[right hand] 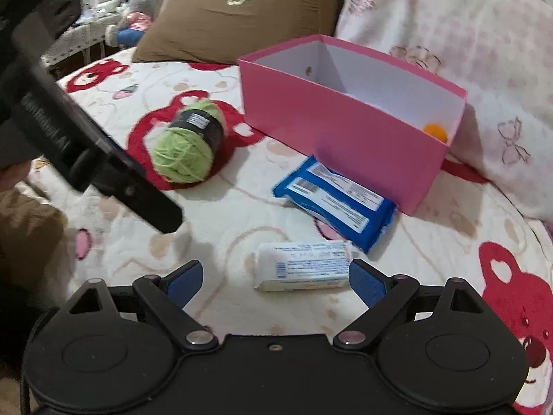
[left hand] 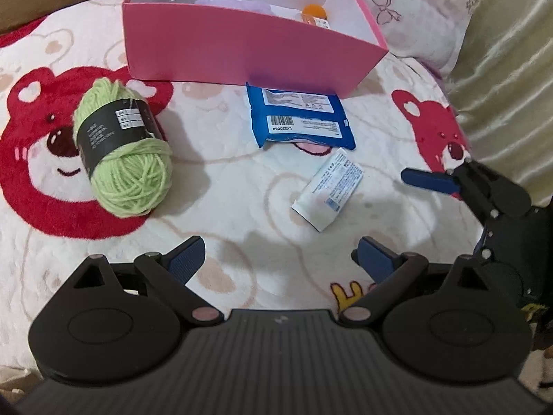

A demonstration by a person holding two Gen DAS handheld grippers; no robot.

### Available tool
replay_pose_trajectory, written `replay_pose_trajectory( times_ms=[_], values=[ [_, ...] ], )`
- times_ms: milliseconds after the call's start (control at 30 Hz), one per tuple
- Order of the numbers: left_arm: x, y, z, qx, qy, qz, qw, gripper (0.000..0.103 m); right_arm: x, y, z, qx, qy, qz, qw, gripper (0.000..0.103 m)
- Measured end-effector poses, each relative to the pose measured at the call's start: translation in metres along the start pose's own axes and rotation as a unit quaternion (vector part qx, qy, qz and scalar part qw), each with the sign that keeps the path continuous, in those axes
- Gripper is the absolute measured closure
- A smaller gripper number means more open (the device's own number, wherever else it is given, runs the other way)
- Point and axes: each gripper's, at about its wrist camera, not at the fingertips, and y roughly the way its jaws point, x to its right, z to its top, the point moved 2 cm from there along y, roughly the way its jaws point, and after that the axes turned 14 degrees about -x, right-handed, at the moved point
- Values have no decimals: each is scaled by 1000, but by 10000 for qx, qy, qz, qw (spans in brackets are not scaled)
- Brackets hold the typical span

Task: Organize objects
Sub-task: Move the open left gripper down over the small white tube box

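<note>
With our right gripper (right hand: 273, 276) spread wide just before the white packet (right hand: 302, 265) on the blanket (right hand: 224, 214), we should straddle its short sides squarely, while our left gripper (left hand: 280, 259) waits open.

Black claw (left hand: 280, 259) with blue ribbed pads (left hand: 185, 261), seemingly silver pivot screws.

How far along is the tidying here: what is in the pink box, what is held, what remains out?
Done: an orange-capped item and something purple lie in the pink box. In hand: nothing; the left tool and right tool are open, the right nearest the white packet. Left on the blanket: green yarn, blue wipes pack, white packet.
</note>
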Motion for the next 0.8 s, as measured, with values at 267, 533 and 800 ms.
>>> replay_pose_trajectory(
  times_ms=[267, 533, 800],
  values=[
    [8, 18, 4, 59, 335, 126, 9993, 7, -4, 7, 2, -208, -699, -772, 9943, 9],
    [10, 35, 8, -22, 310, 38, 9995, 7, 2, 21, 11, -506, -1041, -415, 9924, 9],
    [-2, 41, 14, 157, 16, -129, 9998, 8, 24, 39, 17, -360, -267, 264, 9986, 9]
  ],
)
